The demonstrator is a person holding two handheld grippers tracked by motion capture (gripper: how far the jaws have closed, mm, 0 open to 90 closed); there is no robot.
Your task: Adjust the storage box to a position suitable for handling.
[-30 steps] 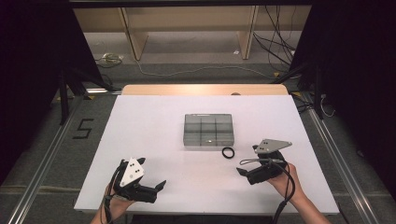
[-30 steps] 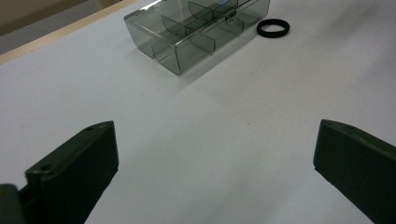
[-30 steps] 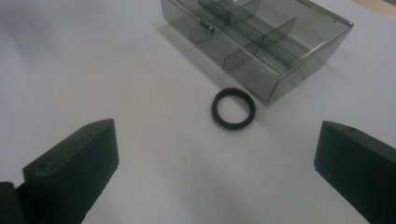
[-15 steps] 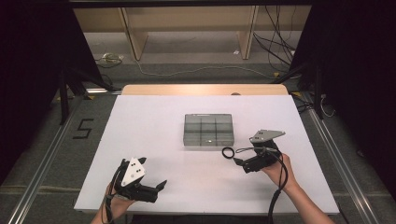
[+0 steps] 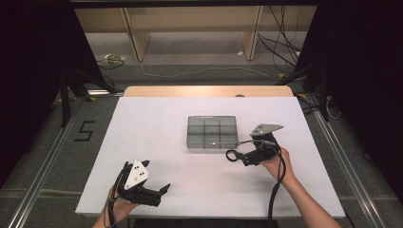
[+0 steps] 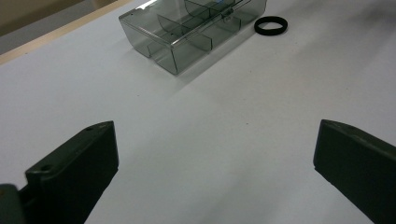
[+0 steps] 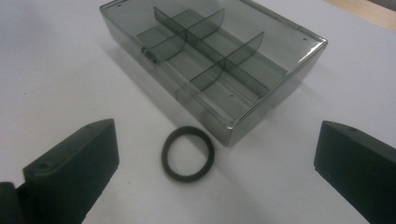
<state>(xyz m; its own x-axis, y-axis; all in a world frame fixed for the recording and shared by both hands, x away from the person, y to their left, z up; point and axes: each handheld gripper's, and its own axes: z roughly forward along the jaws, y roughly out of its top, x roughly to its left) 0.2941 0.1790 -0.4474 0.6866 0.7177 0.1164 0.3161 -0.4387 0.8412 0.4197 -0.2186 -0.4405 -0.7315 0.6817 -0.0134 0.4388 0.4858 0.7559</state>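
Note:
A clear grey divided box (image 5: 212, 132) (image 6: 191, 25) (image 7: 215, 60) with its lid closed lies in the middle of the white table. A black rubber ring (image 5: 232, 155) (image 6: 271, 24) (image 7: 188, 153) lies flat on the table just off the box's near right corner. My right gripper (image 5: 241, 156) (image 7: 215, 172) is open and low over the table, its jaws on either side of the ring without touching it. My left gripper (image 5: 163, 191) (image 6: 215, 172) rests open near the front left edge with bare table between its jaws, pointed toward the box.
The white table (image 5: 157, 128) has a wooden strip (image 5: 209, 91) along its far edge. Beyond it stand wooden shelf legs (image 5: 135, 38) and loose cables (image 5: 280, 42) on the floor. A metal rail (image 5: 43, 166) runs along the left side.
My right gripper has moved left and forward, from right of the ring to straddling it. The left gripper stayed put.

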